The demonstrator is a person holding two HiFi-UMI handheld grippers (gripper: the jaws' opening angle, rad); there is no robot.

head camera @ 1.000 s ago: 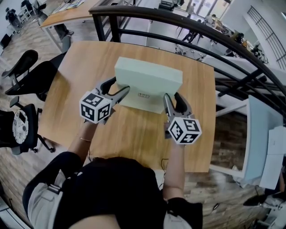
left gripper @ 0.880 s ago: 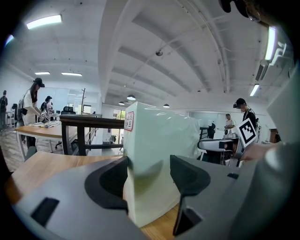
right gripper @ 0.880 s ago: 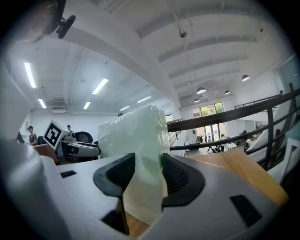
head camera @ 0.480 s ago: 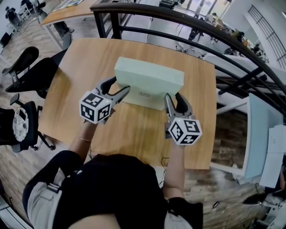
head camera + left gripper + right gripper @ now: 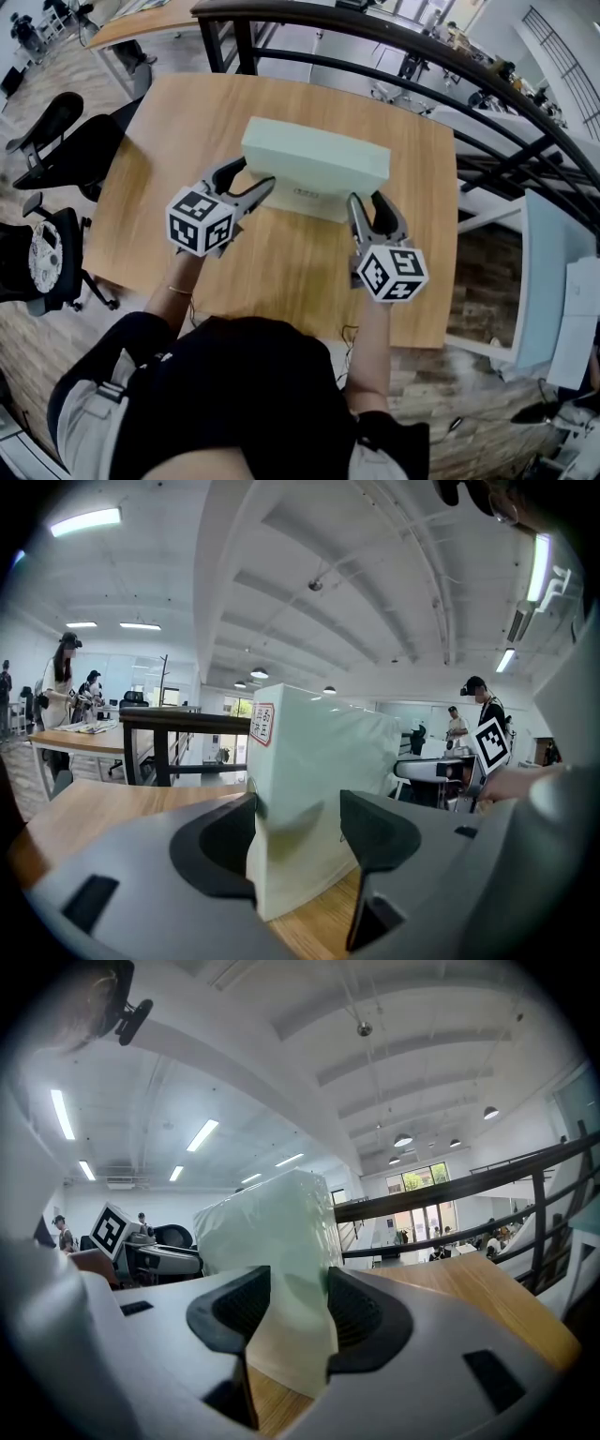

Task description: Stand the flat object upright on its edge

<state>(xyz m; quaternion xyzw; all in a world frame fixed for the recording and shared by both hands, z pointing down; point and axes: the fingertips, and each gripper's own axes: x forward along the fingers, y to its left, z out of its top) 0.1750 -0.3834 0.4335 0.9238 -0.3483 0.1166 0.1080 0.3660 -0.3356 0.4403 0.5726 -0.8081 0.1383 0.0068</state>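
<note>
- Left gripper (image 5: 253, 176) and right gripper (image 5: 367, 199) each clamp one end of the box (image 5: 314, 159), mid-table (image 5: 187, 122).
- Only the left gripper view shows the red-bordered label (image 5: 262, 724); its print is illegible.

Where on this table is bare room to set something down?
Bare tabletop: the wide patch left of the box toward the office chairs, the far strip below the railing, the near strip before the person. Crowded: the middle, where left gripper and right gripper clamp the box.
</note>
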